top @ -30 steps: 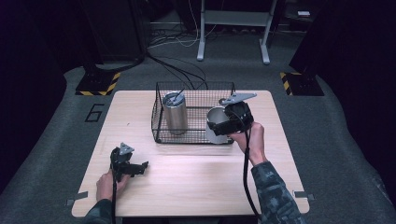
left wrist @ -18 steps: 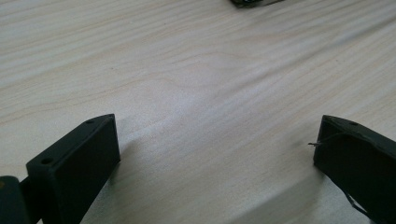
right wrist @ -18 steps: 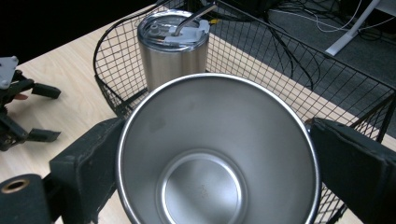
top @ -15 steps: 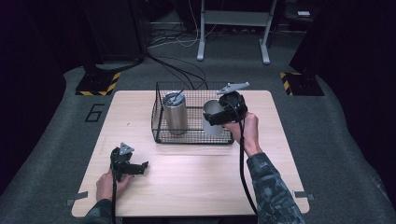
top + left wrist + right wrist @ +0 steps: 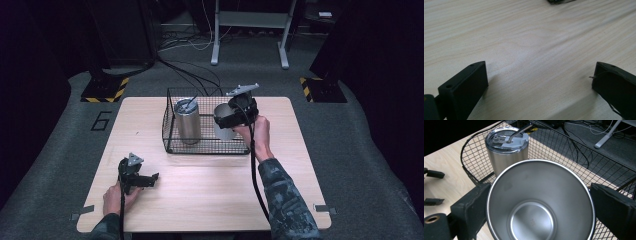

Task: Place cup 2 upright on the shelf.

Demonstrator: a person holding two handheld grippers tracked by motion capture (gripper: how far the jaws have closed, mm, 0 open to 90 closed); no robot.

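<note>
The right hand-held gripper (image 5: 235, 114) has carried the open steel cup (image 5: 541, 202) up and inward over the wire basket (image 5: 172, 142), jaws clamped on its rim, beside the lidded tumbler (image 5: 187, 119). The left hand-held gripper (image 5: 142, 180), jaws spread, rests on the bench (image 5: 210, 200) well before the basket, idle.

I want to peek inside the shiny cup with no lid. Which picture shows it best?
The right gripper view: it looks straight down into the open cup, bare inside, between the right gripper's black fingers. The high view shows the cup small, from the side, at the wire basket. The left gripper view looks at bare table.
</note>
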